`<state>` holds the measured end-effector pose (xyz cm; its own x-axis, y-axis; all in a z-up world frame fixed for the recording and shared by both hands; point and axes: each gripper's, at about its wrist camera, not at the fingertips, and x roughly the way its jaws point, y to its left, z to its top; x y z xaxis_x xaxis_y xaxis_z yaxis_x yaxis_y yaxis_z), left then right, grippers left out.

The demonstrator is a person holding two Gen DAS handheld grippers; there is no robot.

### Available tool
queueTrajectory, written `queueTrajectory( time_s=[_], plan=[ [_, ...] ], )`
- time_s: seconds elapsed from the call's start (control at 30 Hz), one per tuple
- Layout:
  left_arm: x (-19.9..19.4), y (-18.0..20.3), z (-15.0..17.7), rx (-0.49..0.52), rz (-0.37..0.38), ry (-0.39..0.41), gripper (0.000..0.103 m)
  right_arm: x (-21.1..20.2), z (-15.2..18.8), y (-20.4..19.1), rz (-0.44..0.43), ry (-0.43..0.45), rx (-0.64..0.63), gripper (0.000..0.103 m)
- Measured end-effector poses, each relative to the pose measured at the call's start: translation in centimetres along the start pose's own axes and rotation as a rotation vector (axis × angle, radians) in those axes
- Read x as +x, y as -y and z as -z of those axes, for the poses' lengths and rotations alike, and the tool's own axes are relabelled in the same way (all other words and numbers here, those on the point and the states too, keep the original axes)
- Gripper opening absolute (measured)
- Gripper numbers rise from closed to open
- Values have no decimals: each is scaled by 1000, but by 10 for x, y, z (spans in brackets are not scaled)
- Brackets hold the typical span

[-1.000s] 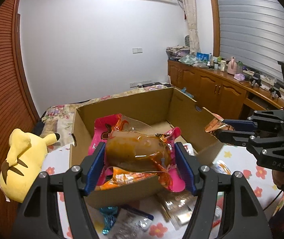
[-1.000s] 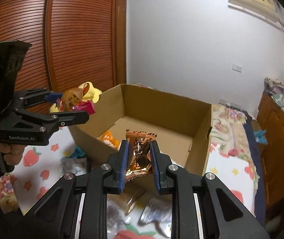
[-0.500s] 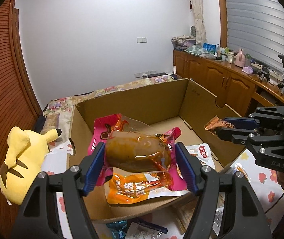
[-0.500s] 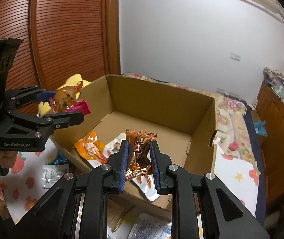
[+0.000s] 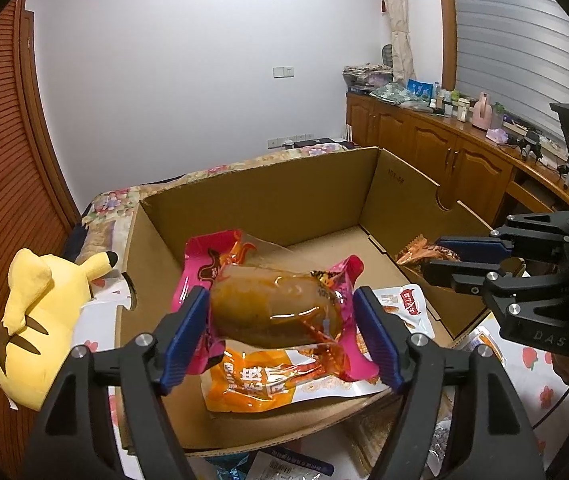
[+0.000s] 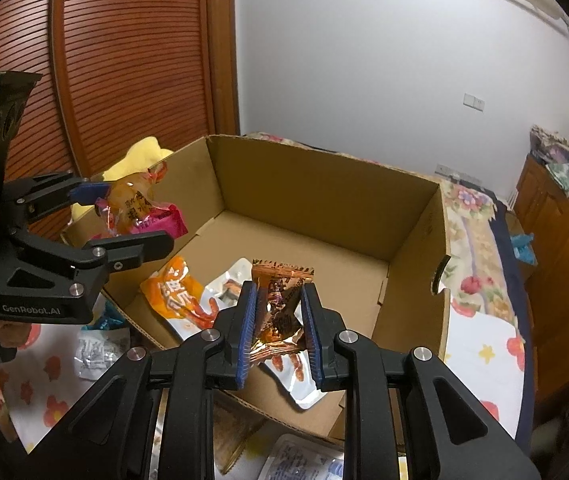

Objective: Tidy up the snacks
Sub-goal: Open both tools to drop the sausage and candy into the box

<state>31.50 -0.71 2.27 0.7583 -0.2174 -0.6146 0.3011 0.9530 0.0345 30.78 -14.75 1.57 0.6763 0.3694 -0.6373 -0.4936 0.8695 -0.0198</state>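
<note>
An open cardboard box (image 5: 260, 172) stands on a flowered cloth. My left gripper (image 5: 279, 294) hangs over the box's near left part. Between its pads is a pink packet with a brown filling (image 5: 276, 312). The jaws are opening, and the pads still touch the packet. In the right wrist view the left gripper (image 6: 134, 216) shows from the side with the pink packet (image 6: 140, 212) in it. My right gripper (image 6: 279, 288) is shut on a small orange-brown foil packet (image 6: 280, 304) above the box's near right part. An orange packet (image 6: 176, 292) and a white packet (image 6: 228, 288) lie on the box floor.
A yellow plush toy (image 5: 40, 320) lies to the left of the box. Several loose snack packets (image 5: 292, 468) lie on the cloth in front of the box. Wooden cabinets (image 5: 444, 160) with clutter run along the right wall. A ribbed wooden door (image 6: 124, 60) is at the left.
Both grippers have moved forward and a little down, over the box's opening. The packets on the box floor have come into view. Each gripper still carries its packet.
</note>
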Motion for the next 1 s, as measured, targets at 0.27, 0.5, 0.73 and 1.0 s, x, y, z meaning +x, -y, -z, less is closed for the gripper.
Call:
queueTrajectory(
  time_s=[0.27, 0.5, 0.73, 1.0],
  plan=[
    [-2, -3, 1, -15, 13, 15, 77, -1, -1, -1, -1, 4, 9, 26],
    [-20, -2, 2, -18, 10, 52, 77, -16, 1, -2, 21, 24, 21, 47],
    [-59, 1, 20, -5, 30, 82, 77, -48, 11, -15, 48, 49, 19, 55],
    [-98, 6, 46, 39, 64, 107, 77, -73, 33, -44, 30, 35, 47, 65]
  ],
)
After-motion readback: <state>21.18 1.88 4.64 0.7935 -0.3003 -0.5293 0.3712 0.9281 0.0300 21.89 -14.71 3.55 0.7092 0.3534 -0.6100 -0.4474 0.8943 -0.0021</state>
